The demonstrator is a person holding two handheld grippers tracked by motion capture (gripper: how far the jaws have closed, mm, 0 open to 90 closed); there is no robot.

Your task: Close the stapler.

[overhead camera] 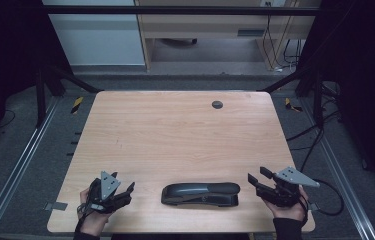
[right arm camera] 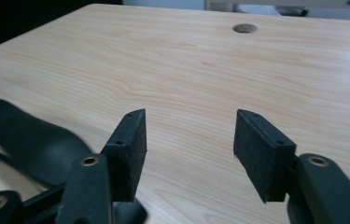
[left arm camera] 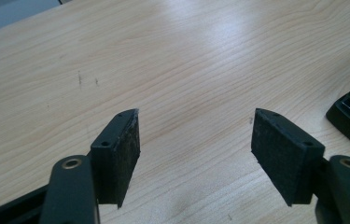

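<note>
The left gripper (overhead camera: pixel 125 192) has its jaws spread with nothing between them, hovering at the near left of the wooden surface (overhead camera: pixel 175 135). The right gripper (overhead camera: pixel 256 179) is likewise spread and empty at the near right. Between them, apart from both, a black stapler (overhead camera: pixel 200 193) lies flat near the surface's front edge.

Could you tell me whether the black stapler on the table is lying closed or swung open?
Closed: the stapler lies flat on the table, its top arm down along its base, with both grippers clear of it.
</note>
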